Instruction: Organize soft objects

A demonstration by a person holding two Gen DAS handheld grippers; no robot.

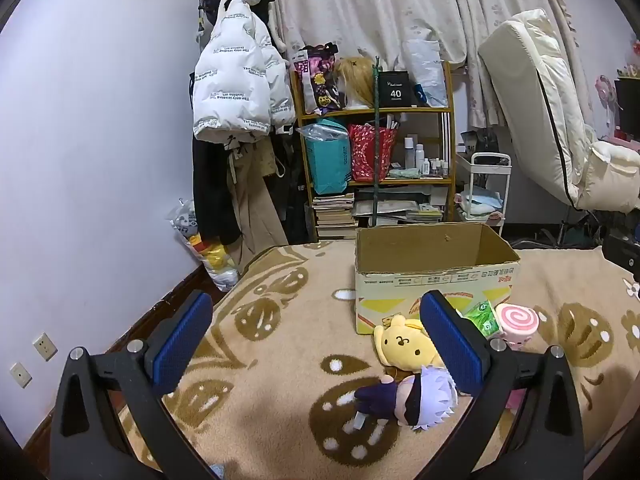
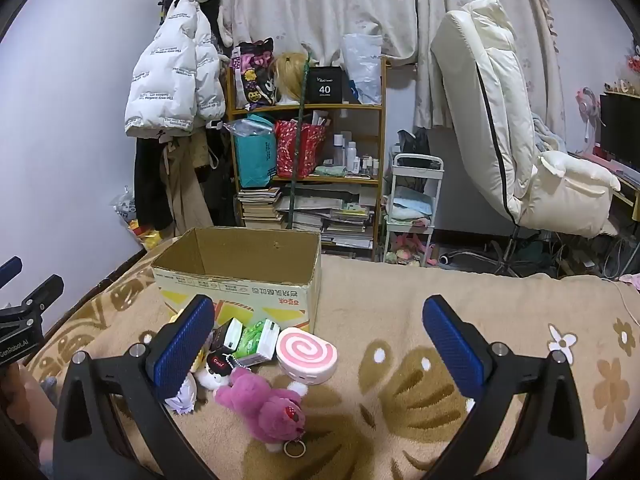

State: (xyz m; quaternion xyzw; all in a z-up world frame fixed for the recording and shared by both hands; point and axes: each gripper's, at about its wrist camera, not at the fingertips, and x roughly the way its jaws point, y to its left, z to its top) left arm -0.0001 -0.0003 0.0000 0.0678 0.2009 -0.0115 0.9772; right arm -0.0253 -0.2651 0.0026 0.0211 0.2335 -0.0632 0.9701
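An open cardboard box (image 1: 436,276) stands on the patterned blanket (image 1: 280,320); it also shows in the right wrist view (image 2: 240,280). In front of it lie a yellow plush (image 1: 404,346), a white-haired doll in dark clothes (image 1: 404,398), a pink swirl cushion (image 1: 518,320) (image 2: 306,354), green tissue packs (image 1: 482,316) (image 2: 254,340) and a pink bear (image 2: 268,404). My left gripper (image 1: 316,344) is open above the blanket, left of the toys. My right gripper (image 2: 318,348) is open above the pink cushion and bear.
A wooden shelf (image 1: 376,152) with bags, bottles and books stands behind the bed. A white jacket (image 1: 240,68) hangs at the left. A white chair (image 2: 520,140) and a small white cart (image 2: 412,208) stand at the right. The wall (image 1: 80,160) is close on the left.
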